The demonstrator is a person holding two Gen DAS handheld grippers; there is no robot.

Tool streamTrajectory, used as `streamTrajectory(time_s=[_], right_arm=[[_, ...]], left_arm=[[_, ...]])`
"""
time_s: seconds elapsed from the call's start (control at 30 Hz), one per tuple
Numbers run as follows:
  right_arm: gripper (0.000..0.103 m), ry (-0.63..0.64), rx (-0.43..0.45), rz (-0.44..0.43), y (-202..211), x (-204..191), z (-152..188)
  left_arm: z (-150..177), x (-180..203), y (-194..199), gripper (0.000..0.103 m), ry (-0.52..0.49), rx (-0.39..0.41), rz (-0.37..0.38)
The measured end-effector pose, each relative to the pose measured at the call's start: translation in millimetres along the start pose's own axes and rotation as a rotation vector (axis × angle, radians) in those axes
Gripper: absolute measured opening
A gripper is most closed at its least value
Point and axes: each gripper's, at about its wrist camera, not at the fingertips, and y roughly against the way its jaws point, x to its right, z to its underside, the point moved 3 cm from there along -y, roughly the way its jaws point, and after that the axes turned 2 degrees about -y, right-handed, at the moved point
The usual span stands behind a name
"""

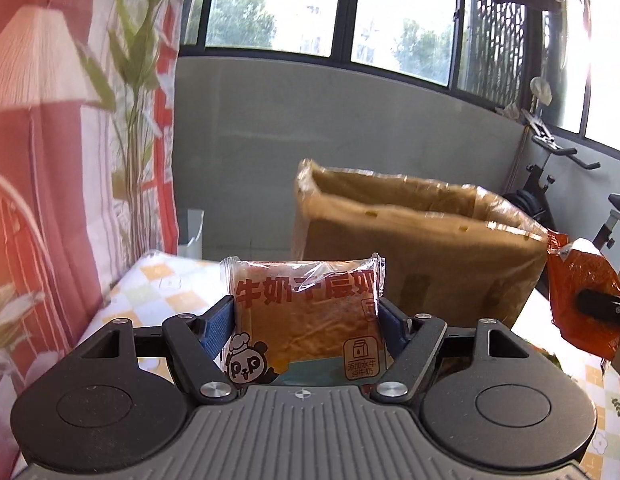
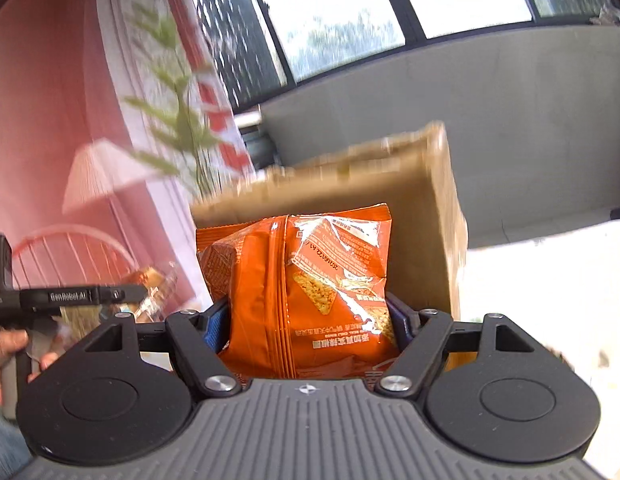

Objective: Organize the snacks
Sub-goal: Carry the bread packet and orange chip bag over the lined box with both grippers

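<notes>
My left gripper (image 1: 305,312) is shut on a clear-wrapped bread packet (image 1: 305,308) with red lettering and a panda, held upright above the table. An open cardboard box (image 1: 418,240) stands just beyond it, to the right. My right gripper (image 2: 307,316) is shut on an orange chip bag (image 2: 305,280), held up in front of the same box (image 2: 422,216). That bag also shows at the right edge of the left wrist view (image 1: 582,296). The left gripper's body shows at the left of the right wrist view (image 2: 69,298).
A table with a yellow-checked cloth (image 1: 161,292) lies below. A red patterned curtain (image 1: 49,160) hangs at left, a grey wall with windows (image 1: 310,120) behind. An exercise bike (image 1: 550,184) stands at far right.
</notes>
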Motion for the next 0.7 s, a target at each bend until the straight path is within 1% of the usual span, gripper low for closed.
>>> streamTrajectory(time_s=[0.1,0.23,0.3,0.37,0.47,0.53,0.6,0.7], right_arm=[[0.076,0.024,0.053,0.022,-4.9,-2.6,-36.7],[0.076,0.091,0.092,0.099,-28.4,0.7,-79.4],[0.076,0.139,0.099,0.146,-47.3,3.8,-96.0],[0.076,0.172,0.093,0.195,-67.4,9.3,-107.3],[0.076,0.233,0.062,0.272,-98.9,14.8,-112.7],[0.076,0.253,0.047,0.303,-115.1,17.5,-109.5],[0.076,0.244,0.022,0.313,-130.4,20.7,-103.5],[0.076,0.251,-0.026,0.294,-149.5,22.0,-96.9]], left_arm=[[-34.3,14.2,-6.8,0.076,-0.035,0.064,0.033],[-73.3,35.1,-32.2,0.076,-0.063,0.118,0.081],[-87.5,43.2,-50.7,0.076,-0.075,0.124,0.09],[-99.6,51.2,-75.8,0.076,-0.073,0.092,0.089],[-110.5,61.6,-112.0,0.076,-0.08,0.063,0.067],[-114.8,67.2,-134.8,0.076,-0.079,0.047,0.057],[-115.0,70.8,-152.4,0.076,-0.071,0.025,0.05],[-110.3,71.4,-171.6,0.076,-0.061,-0.01,0.026]])
